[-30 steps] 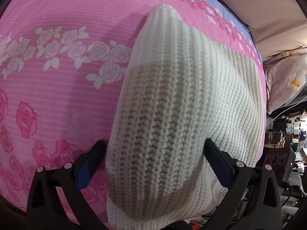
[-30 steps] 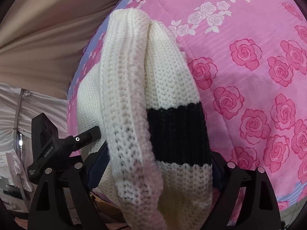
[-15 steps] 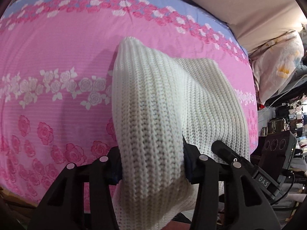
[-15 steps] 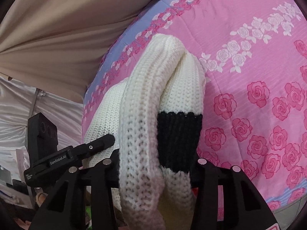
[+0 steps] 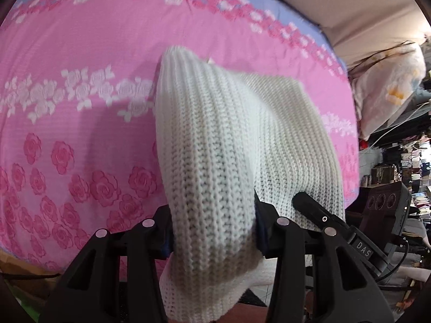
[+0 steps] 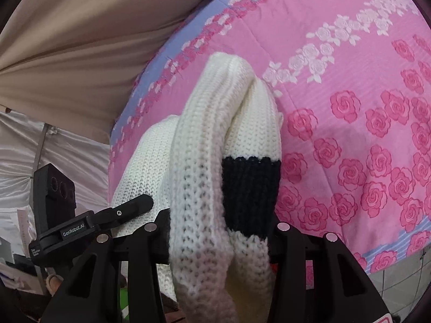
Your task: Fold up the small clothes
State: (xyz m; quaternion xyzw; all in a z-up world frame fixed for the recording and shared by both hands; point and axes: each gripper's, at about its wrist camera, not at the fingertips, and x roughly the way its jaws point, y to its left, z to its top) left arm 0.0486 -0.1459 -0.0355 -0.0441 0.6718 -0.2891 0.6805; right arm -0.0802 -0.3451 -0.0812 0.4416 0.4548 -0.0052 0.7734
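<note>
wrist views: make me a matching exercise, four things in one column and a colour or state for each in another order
Column one:
1. white knit sweater
2. band on the sleeve
3. bedsheet
4. left gripper

Column two:
A. black
B. pink with a rose print
C. shut on bunched knit
D. lifted at its near edge, far part resting on the bed

Pairs: 1-D, 2-A, 3-B, 4-C. The right gripper is clamped on the sweater too.
</note>
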